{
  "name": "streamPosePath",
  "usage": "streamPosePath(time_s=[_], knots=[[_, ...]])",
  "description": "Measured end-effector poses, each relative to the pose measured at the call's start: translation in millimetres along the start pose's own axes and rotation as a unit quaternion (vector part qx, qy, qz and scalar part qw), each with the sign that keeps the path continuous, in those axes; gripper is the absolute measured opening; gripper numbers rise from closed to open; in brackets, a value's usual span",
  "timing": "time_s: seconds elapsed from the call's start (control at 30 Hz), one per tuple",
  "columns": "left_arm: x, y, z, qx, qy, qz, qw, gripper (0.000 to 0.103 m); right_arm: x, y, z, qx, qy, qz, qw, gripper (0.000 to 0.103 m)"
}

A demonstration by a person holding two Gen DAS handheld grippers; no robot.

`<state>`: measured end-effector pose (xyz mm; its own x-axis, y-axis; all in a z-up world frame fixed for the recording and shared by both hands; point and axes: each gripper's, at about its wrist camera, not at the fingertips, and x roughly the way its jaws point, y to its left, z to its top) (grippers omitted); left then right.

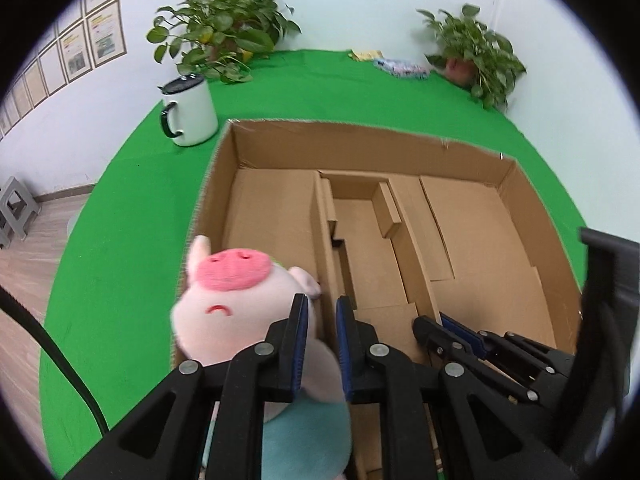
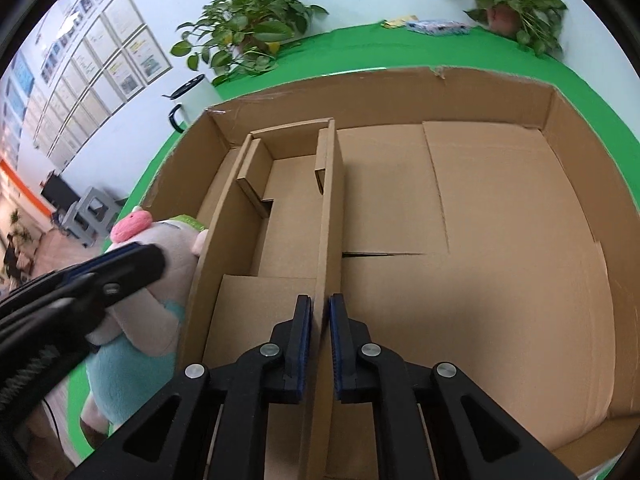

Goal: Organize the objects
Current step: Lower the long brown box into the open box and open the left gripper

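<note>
A pink plush pig (image 1: 228,312) with a teal body is held in my left gripper (image 1: 322,306), which is shut on it at the left wall of the open cardboard box (image 1: 360,136). The pig also shows in the right wrist view (image 2: 160,280), outside the box's left wall. My right gripper (image 2: 320,308) is shut on an upright cardboard divider (image 2: 330,208) inside the box (image 2: 580,208). The right gripper also shows in the left wrist view (image 1: 434,322).
The box sits on a green cloth (image 1: 120,240). A white mug with a black lid (image 1: 190,110) stands left of the box. Two potted plants (image 1: 224,28) (image 1: 472,52) and small packets (image 1: 400,66) are at the far edge. A grey stool (image 1: 16,208) stands on the floor.
</note>
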<state>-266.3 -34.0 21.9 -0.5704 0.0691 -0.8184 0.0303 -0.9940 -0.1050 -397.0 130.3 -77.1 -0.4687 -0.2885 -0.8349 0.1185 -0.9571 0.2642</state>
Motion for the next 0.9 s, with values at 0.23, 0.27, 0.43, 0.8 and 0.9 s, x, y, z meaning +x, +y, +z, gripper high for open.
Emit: streamPosePath(time_s=[0.23, 0.27, 0.43, 0.8, 0.9], knots=[[-22, 0, -8, 0.011, -0.046, 0.003, 0.9989, 0.014, -9, 1, -9, 0.001, -0.004, 0.004, 1.000, 0.011], [-24, -1, -9, 0.011, -0.052, 0.006, 0.9986, 0.016, -12, 2, -10, -0.007, -0.006, 0.001, 1.000, 0.015], [-56, -6, -22, 0.010, -0.122, 0.008, 0.9924, 0.052, -74, 16, -29, -0.063, -0.096, 0.016, 0.993, 0.084], [-107, -46, -83, 0.055, -0.227, 0.030, 0.9718, 0.079, -190, -1, -136, -0.098, -0.197, -0.008, 0.976, 0.100], [-102, -56, -97, 0.057, -0.214, 0.026, 0.9749, 0.080, -197, -6, -162, -0.102, -0.193, -0.025, 0.975, 0.101]])
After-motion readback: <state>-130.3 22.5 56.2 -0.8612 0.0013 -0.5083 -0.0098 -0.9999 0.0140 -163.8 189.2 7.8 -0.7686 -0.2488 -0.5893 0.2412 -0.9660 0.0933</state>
